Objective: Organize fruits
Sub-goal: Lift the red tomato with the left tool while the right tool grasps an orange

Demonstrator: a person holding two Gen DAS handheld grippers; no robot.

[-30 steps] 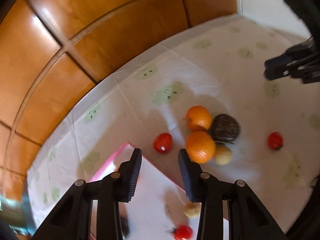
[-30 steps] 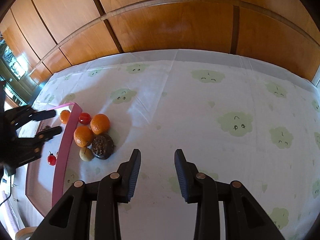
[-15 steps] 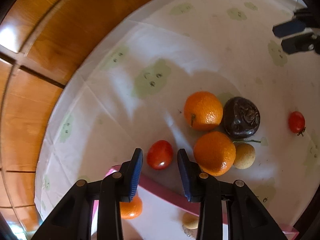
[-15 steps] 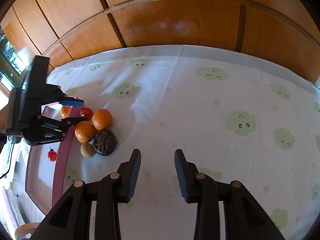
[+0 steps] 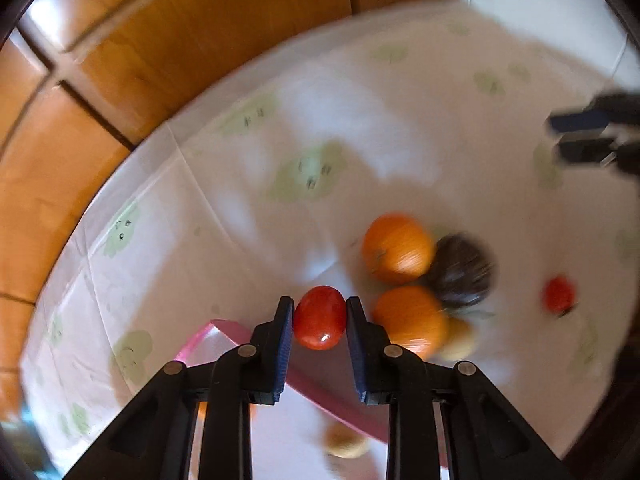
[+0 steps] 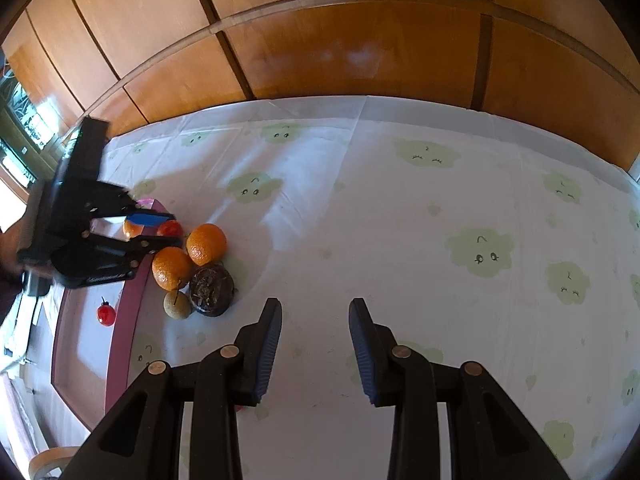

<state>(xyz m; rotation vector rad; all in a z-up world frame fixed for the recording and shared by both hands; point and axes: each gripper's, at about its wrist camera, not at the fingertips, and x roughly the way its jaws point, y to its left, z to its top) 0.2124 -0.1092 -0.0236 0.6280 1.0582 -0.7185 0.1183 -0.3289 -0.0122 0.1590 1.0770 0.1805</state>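
Red tomato [image 5: 319, 317] pinched in left gripper [image 5: 319, 322] jaws, long axis upright; right gripper [image 6: 315, 330] jaws spread.

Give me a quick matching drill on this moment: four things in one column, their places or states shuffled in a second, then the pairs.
Things:
1. red tomato
2. right gripper
3. dark brown fruit
4. small red fruit with a stem

States:
A. lying inside the pink tray
B. open, holding nothing, above the cloth
C. clamped between the left gripper's fingers
D. on the cloth, touching an orange

Pairs: 1-C, 2-B, 3-D, 4-A
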